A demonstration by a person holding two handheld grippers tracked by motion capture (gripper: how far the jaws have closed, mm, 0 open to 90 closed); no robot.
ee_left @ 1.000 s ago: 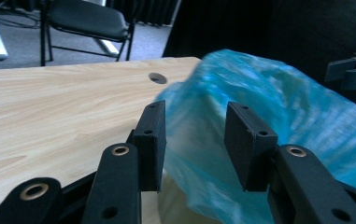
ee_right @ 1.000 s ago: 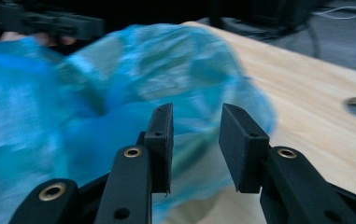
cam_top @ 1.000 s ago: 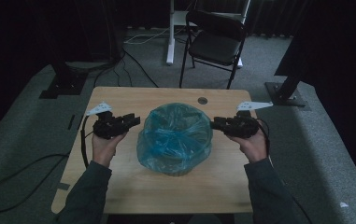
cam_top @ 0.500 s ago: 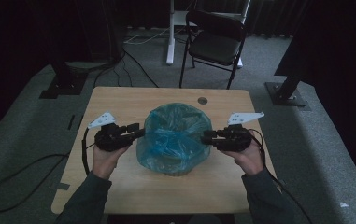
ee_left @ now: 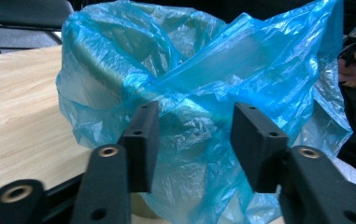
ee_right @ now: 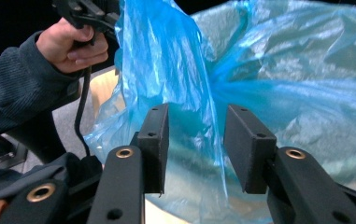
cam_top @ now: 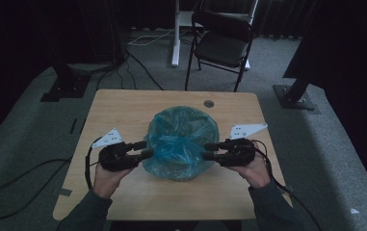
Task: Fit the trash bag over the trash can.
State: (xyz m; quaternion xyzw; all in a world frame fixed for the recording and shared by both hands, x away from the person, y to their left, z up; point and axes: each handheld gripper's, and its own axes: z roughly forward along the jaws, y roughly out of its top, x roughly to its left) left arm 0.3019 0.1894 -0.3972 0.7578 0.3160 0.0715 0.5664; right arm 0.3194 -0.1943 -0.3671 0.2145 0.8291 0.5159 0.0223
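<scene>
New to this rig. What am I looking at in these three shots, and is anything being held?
No robot here: a person holds a two-jaw tool in each hand. The high view looks down on the wooden table; the left tool and right tool flank a blue plastic bag lining a round bin. The other two pictures come from cameras riding on each tool, looking along its black jaws. In both, the jaws stand apart with bag film between them, and have just been opening. Nothing is gripped.
</scene>
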